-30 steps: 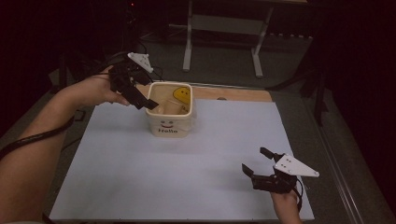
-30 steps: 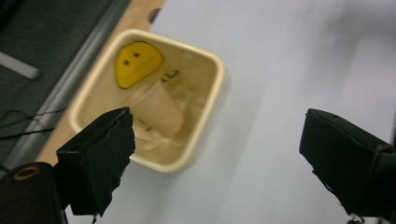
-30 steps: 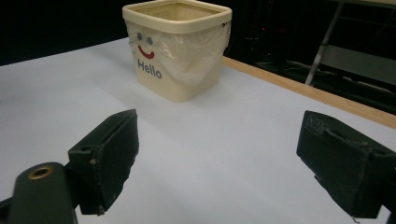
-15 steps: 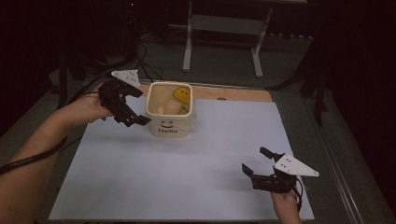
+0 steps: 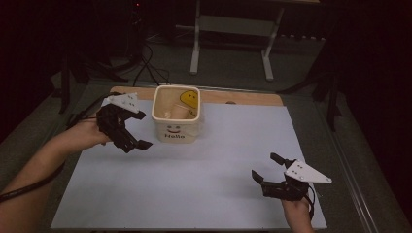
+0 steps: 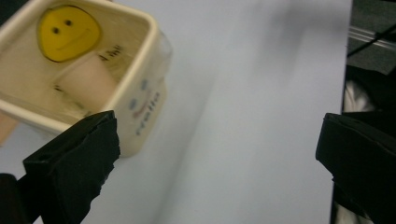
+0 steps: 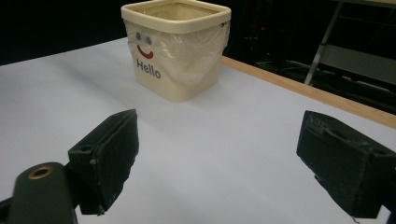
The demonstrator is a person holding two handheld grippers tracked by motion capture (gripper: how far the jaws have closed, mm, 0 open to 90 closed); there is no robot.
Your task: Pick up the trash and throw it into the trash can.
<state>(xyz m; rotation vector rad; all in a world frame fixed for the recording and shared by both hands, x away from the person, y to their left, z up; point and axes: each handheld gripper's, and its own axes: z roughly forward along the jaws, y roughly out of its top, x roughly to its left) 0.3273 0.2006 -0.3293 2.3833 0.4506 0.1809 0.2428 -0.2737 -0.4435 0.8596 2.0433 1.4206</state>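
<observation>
- Since the earlier high-view frames, the left gripper (image 5: 130,130) has drawn back from the rim of the cream bin (image 5: 176,116) and now hangs over the sheet just to the bin's left, apart from it. The right gripper (image 5: 268,167) has not shifted; it rests near the front right corner of the white worktop (image 5: 204,184).
- High view: the bin stands near the back edge of the worktop, left of centre, upright. A paper cup (image 5: 175,113) lies on its side inside, beside a yellow smiley disc (image 5: 190,98). Left jaws stand apart, empty. Right jaws also apart, empty.
- Left gripper view: jaws spread wide with nothing between them. The bin (image 6: 140,109) sits at the upper left, the cup (image 6: 86,79) tilted inside below the smiley disc (image 6: 67,28). Picture is blurred, consistent with a hand in motion.
- Right gripper view: jaws wide, empty. The bin (image 7: 180,70) stands well ahead, "Hello" face toward the camera, a clear liner visible at its wall; the wooden back edge (image 7: 303,91) of the table runs behind it.
- Judgement: the withdrawal with empty jaws suggests the cup has been released into the bin and the deposit is complete. No other loose item is seen on the worktop.
</observation>
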